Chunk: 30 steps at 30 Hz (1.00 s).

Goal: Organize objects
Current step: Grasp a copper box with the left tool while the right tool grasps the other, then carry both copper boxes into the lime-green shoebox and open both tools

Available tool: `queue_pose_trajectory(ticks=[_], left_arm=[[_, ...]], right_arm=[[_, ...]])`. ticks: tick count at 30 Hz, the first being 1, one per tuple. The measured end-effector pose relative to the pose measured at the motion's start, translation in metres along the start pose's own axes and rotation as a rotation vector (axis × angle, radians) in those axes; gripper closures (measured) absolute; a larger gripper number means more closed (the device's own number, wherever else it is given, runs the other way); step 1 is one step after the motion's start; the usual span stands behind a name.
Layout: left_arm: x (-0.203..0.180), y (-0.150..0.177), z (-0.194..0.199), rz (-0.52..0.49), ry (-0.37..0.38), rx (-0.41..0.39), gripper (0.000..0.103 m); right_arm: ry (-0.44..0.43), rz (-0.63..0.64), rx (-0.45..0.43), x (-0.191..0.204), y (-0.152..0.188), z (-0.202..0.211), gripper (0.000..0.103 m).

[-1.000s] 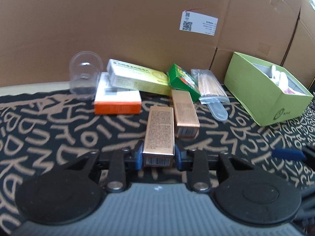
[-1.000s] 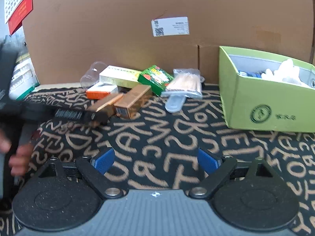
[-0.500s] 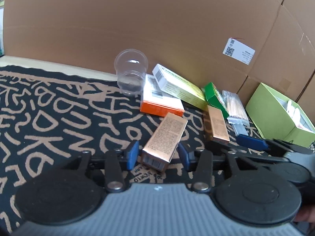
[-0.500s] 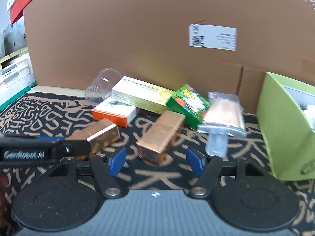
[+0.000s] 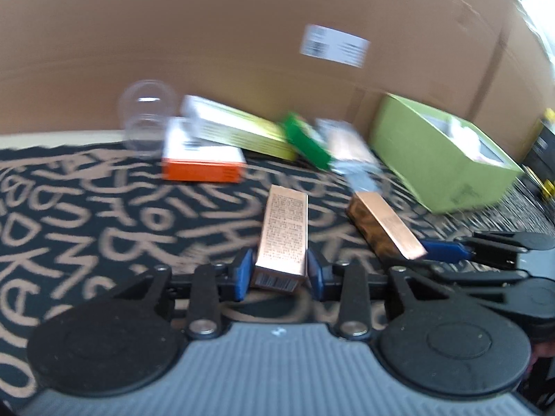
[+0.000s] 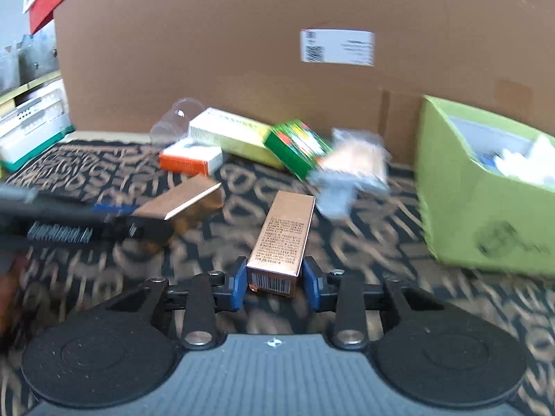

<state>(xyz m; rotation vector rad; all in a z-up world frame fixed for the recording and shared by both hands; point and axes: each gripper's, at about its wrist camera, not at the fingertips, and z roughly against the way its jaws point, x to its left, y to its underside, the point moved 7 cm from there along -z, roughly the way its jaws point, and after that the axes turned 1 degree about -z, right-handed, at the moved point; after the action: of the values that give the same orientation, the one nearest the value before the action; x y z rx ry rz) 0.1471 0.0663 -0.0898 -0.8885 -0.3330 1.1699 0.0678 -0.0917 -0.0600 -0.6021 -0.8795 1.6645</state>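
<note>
Second copper box (image 6: 282, 239) — newly between right fingers (image 6: 309, 280)

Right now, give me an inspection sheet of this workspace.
Surface: black cloth with tan lettering.
Job's things: two copper boxes, one in the left gripper, one in the right gripper; green bin at right, already holding items.
Clutter: clear cup, orange box, yellow-green box, green box, clear packet, all near the back wall.
Grippers: both closed on a copper box.
Cables: nothing seen.
Surroundings: cardboard wall with a label; shelving far left.
</note>
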Motion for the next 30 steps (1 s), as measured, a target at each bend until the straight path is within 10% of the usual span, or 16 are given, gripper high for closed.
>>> queue_pose_trajectory(ticks=[5, 9, 15, 22, 30], left_arm=[[-0.040, 0.017, 0.004, -0.020, 0.121, 0.041, 0.068], [-0.060, 0.015, -0.001, -0.071, 0.057, 0.043, 0.056], [-0.072, 0.004, -0.014, -0.133, -0.025, 0.057, 0.045], [-0.078, 0.009, -0.020, -0.187, -0.068, 0.089, 0.073], [-0.107, 0.004, -0.012, -0.170, 0.010, 0.103, 0.073]], right_arm=[[-0.001, -0.021, 0.041, -0.023, 0.035, 0.052, 0.066], [0.041, -0.030, 0.004, -0.030, 0.036, 0.057, 0.046], [0.056, -0.026, -0.027, -0.029, 0.027, 0.038, 0.047], [0.038, -0.032, -0.024, -0.029, 0.033, 0.033, 0.067], [0.018, -0.088, -0.075, -0.048, 0.035, 0.060, 0.068]])
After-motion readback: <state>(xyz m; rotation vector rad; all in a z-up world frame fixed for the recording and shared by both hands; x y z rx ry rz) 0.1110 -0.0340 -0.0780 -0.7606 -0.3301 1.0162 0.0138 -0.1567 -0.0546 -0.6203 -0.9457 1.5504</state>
